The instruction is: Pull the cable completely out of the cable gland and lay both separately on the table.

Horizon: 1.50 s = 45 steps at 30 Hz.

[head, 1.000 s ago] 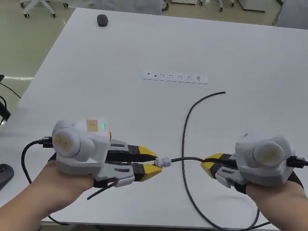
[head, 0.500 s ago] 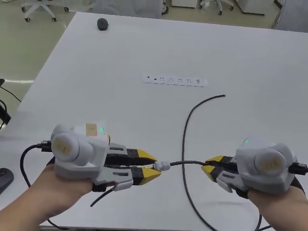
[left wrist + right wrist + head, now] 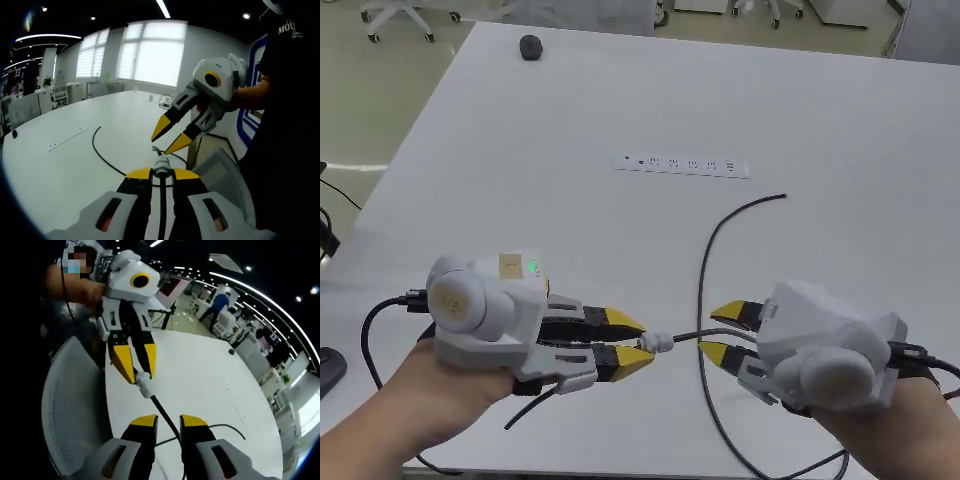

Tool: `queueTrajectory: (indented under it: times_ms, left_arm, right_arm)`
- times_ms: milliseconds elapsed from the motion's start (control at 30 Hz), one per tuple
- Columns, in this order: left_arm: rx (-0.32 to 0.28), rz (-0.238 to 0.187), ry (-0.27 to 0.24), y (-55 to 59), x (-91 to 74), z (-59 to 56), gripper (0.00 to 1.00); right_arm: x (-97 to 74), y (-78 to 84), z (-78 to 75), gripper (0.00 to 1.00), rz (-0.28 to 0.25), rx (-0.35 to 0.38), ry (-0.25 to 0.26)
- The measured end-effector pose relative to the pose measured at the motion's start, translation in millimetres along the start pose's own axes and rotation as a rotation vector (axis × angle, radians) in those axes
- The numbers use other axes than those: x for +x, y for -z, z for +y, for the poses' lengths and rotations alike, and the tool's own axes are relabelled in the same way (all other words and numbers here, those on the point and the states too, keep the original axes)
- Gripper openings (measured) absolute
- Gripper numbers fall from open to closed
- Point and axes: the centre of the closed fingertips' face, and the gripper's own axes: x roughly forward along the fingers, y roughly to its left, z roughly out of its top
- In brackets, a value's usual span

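The white cable gland (image 3: 660,343) is kept clamped in the left hand-held gripper (image 3: 638,343) just above the worktop (image 3: 620,100), with the black cable (image 3: 702,270) still threaded through it. The right hand-held gripper (image 3: 712,331), clenched on the cable half a second ago, is now released and brought nearer the gland, seemingly for a fresh grip before another pull.

Small white cable gland (image 3: 660,343) sits threaded on the long, curving black cable (image 3: 699,285).

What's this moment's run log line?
left hand-held gripper: shut on small white cable gland | right hand-held gripper: open around thin black cable | cable in gland
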Motion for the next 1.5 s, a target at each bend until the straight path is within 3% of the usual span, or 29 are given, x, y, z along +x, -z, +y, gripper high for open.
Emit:
queueTrajectory:
  times_ms: [133, 400, 600, 967, 1100, 1200, 1333, 1500]
  left_arm:
    - [0.0, 0.001, 0.004, -0.2, 0.3, -0.2, 0.15]
    - [0.004, 0.0, 0.013, -0.6, 0.6, -1.8, 0.15]
    - [0.011, 0.001, 0.019, -0.2, 2.3, -2.4, 0.15]
    - [0.021, -0.021, 0.019, -6.4, 1.0, 0.1, 0.15]
    - [0.034, -0.025, 0.018, -7.0, 1.3, 0.4, 0.15]
    - [0.037, -0.021, 0.016, -6.3, 1.2, 0.7, 0.15]
    - [0.038, -0.017, 0.012, -5.1, 0.0, 1.4, 0.15]
    - [0.038, -0.016, 0.007, -4.1, -1.4, 1.3, 0.15]
  right_arm:
    - [5.5, -7.3, 5.5, 0.11, 0.002, -0.049, -0.017]
    - [7.7, -6.1, 11.6, 0.04, 0.006, -0.105, -0.046]
    - [8.6, -3.1, 10.8, 0.01, 0.008, -0.076, -0.044]
    - [3.7, 22.5, -9.4, 0.01, 0.039, 0.117, 0.003]
    - [4.1, 33.3, -12.1, 0.01, 0.031, 0.2, -0.003]
    - [5.6, 45.2, -15.2, 0.01, 0.038, 0.266, 0.004]
    - [8.4, 64.1, -19.2, 0.01, 0.04, 0.413, 0.007]
    - [13.4, 83.0, -20.4, 0.01, 0.061, 0.473, 0.015]
